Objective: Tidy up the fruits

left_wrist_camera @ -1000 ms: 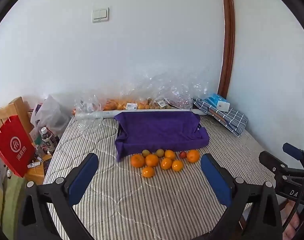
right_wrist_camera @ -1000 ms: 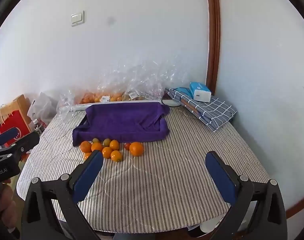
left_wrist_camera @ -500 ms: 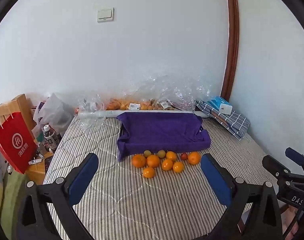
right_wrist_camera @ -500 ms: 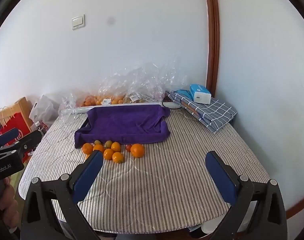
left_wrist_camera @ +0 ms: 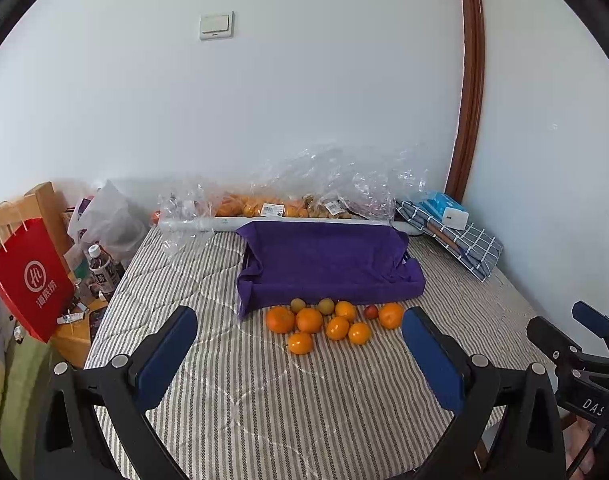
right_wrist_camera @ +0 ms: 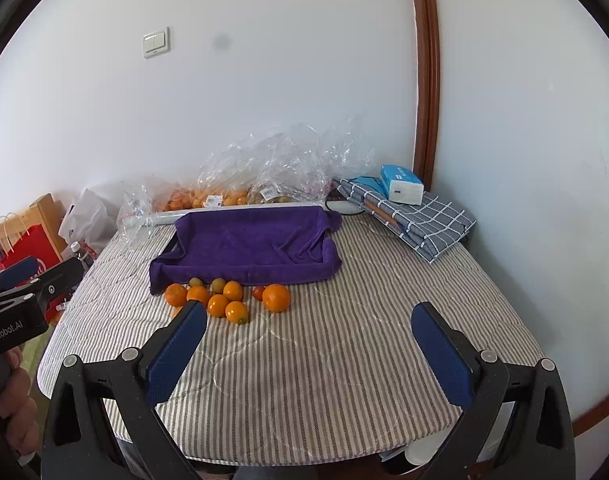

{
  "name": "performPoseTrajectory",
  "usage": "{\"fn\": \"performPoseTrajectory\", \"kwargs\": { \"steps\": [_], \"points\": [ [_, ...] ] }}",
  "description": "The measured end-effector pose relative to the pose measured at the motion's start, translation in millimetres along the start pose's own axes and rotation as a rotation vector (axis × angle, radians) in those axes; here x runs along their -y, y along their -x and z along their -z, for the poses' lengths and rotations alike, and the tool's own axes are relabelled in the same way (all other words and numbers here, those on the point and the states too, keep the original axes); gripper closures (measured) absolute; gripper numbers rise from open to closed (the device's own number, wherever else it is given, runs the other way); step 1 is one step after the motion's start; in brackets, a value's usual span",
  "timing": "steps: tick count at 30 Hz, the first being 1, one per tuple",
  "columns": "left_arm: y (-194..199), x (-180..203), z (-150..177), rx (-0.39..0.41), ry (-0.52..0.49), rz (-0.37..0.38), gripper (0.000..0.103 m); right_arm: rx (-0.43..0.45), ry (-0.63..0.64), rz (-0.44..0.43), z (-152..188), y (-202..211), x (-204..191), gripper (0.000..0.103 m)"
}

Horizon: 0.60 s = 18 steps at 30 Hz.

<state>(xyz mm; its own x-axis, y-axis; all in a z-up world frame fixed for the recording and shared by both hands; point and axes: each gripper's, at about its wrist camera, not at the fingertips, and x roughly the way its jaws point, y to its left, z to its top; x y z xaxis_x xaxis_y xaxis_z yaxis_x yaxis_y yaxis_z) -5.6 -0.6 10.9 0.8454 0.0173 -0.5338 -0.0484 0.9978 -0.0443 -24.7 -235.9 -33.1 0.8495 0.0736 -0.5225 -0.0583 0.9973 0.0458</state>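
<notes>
"GenRobot.AI" left gripper, "DAS" right gripper

Two wrist views, both facing the wall across the table

My left camera looks from the table's near left, my right from farther right; both share the fruit, well ahead.

A table covered in a grey-and-white striped quilted cloth stands in a room corner. Near its middle lies a tray draped in a purple towel, and just in front of it sits a loose cluster of oranges with a few smaller greenish and red fruits. Along the back edge lie clear plastic bags of fruit and a white tube; at the back right, a folded blue checked cloth carries a tissue pack.
</notes>
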Motion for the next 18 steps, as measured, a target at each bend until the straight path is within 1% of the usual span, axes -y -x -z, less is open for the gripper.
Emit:
{"fn": "performPoseTrajectory", "kwargs": {
  "steps": [7, 18],
  "points": [
    [-0.4, 0.5, 1.1, -0.005, 0.001, -0.016, 0.000, -0.003, -0.014, -0.014, 3.5, -1.9, 0.6, 0.002],
    [2.1, 0.9, -2.5, 0.006, 0.002, -0.011, 0.000, 0.007, -0.012, -0.020, 3.7, 1.0, -0.5, 0.002]
  ]
}}
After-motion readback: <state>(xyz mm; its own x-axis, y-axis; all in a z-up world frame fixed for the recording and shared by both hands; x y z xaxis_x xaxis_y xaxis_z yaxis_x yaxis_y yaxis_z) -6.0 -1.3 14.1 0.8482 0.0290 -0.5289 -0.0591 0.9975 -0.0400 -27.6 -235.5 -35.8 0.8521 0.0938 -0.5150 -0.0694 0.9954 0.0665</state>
